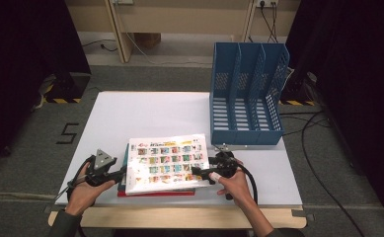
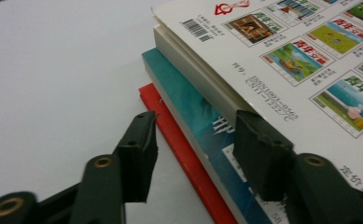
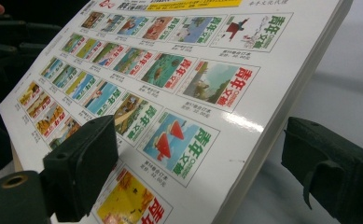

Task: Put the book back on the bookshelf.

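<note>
**watching for a slip at the book stack**

near you, the picture book (image 1: 167,160) lies on top of a small stack at the near edge of the white table (image 1: 145,113). a teal book (image 2: 188,107) and a red book (image 2: 177,144) lie under it.

your left gripper (image 1: 122,173) is at the left side of the stack. its jaws are apart. one jaw is over the top cover and the other is down by the red book, not touching it. if you close here, you may pinch all three books, or push the stack sideways.

your right gripper (image 1: 199,173) is at the right side. its jaws are wide apart, with the edge of the picture book between them. nothing is squeezed yet. the cover looks shiny, so i think it could slide out of a light hold. lift one side only and the book may bend or flop.

farther back on the right stands a blue file rack (image 1: 246,94) with three slots. it stands close behind your right hand. its front wall could catch the book if you carry it low.
</note>
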